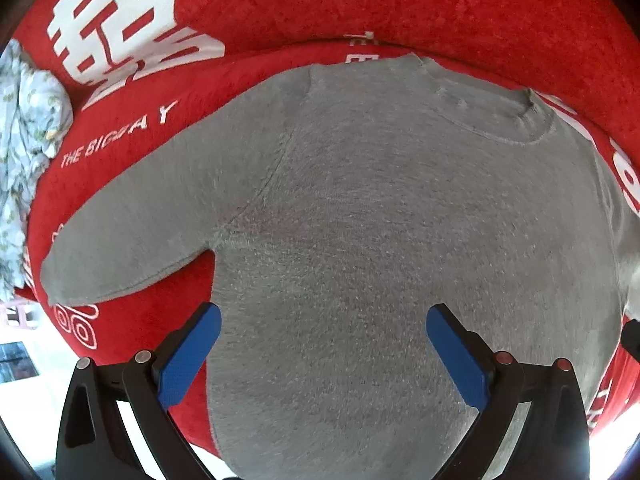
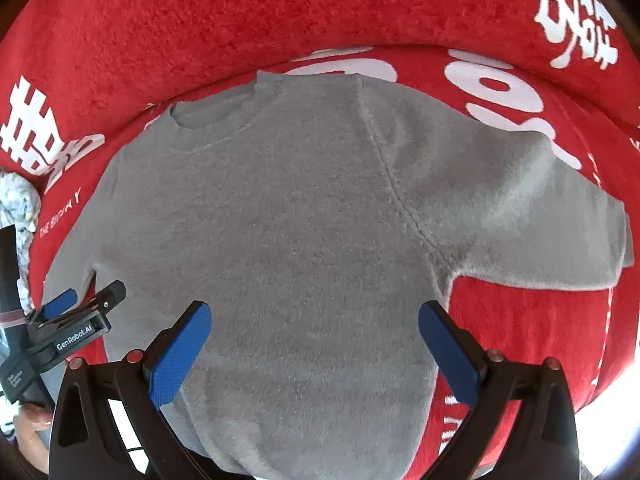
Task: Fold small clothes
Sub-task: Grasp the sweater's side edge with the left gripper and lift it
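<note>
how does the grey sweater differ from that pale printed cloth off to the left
The grey sweater is plain and fuzzy; the pale printed cloth carries a small pattern. The grey sweater lies spread flat, sleeves out to both sides, while the pale printed cloth sits bunched in a heap. The grey sweater fills the middle in front of both grippers; the pale printed cloth sits at the far left edge. Both rest on the red blanket.

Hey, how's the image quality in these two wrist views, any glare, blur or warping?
Left wrist view: strong fisheye bulge, grey sweater fairly sharp, lower-left corner blown out white behind the open left tongs. Right wrist view: same warping, glare at the lower-right edge, red blanket soft toward the rim, right tongs open.
</note>
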